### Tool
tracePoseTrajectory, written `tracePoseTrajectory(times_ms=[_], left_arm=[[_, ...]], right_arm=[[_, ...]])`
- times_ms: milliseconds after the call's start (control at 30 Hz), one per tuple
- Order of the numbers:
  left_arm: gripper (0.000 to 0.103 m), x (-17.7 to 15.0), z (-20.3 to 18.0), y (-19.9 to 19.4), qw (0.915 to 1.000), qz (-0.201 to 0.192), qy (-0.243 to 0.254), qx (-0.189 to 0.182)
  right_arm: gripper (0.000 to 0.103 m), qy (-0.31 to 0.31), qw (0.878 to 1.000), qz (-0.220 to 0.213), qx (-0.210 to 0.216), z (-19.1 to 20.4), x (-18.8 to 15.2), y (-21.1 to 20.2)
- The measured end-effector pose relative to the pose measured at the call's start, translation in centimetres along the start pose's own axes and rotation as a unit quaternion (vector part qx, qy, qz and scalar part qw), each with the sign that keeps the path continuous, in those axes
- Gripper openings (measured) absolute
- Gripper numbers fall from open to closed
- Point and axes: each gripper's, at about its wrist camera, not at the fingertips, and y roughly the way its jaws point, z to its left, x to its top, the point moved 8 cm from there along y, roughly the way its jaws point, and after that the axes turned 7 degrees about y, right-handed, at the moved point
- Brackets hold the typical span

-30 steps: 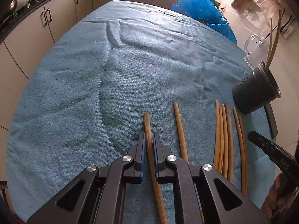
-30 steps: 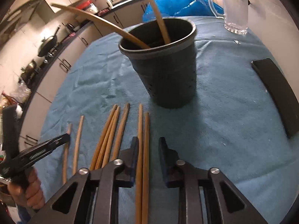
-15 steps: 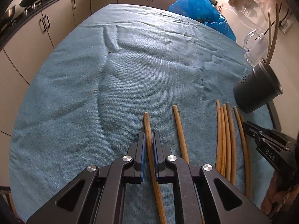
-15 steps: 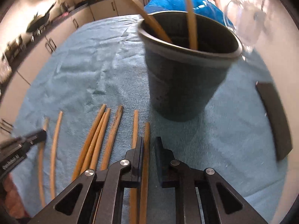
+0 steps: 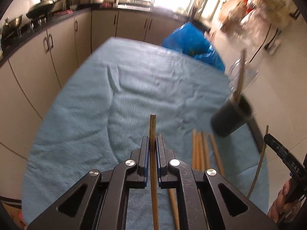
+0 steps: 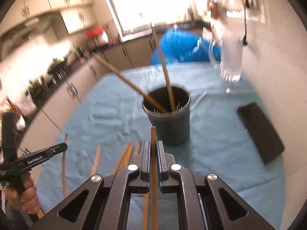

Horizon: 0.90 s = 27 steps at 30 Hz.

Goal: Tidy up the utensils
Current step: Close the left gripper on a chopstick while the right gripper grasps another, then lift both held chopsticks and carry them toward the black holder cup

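My left gripper (image 5: pixel 152 143) is shut on a wooden chopstick (image 5: pixel 153 126) and holds it lifted above the blue cloth (image 5: pixel 134 99). My right gripper (image 6: pixel 153 147) is shut on another chopstick (image 6: pixel 153 134), raised in front of the dark utensil cup (image 6: pixel 170 126). The cup holds two chopsticks (image 6: pixel 165 72) leaning out of it. It also shows in the left wrist view (image 5: pixel 230 118), at the right. Several loose chopsticks (image 5: pixel 201 147) lie on the cloth between the grippers, also in the right wrist view (image 6: pixel 124 153).
A glass mug (image 6: pixel 228 63) and a blue plastic bag (image 6: pixel 182 46) stand behind the cup. A flat black object (image 6: pixel 261 132) lies right of the cup. Kitchen cabinets (image 5: pixel 57 44) run along the table's left and far sides.
Both grippers have lifted off the cloth, each carrying a chopstick. The right gripper went from open around a chopstick to shut on it. Both views tilted up and are blurred.
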Motion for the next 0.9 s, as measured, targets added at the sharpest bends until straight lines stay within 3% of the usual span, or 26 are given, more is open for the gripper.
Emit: tracePoseTrajectory(times_ms=[167, 300, 900], left_arm=[[0.006, 1.5, -1.2, -4.7, 0.9984, -0.055, 0.013, 0.004], [0.006, 2.1, -1.9, -6.8, 0.9968, -0.077, 0.021, 0.006], [0.006, 2.4, -2.9, -8.8, 0.9957, -0.09, 0.024, 0.005]], right_arm=[[0.006, 0.002, 0.997, -0.07, 0.025, 1.2, 0.5, -4.0], [0.006, 0.003, 0.995, -0.096, 0.031, 1.7, 0.4, -5.5], [0.006, 0.029, 0.987, -0.152, 0.037, 0.5, 2.0, -9.8]])
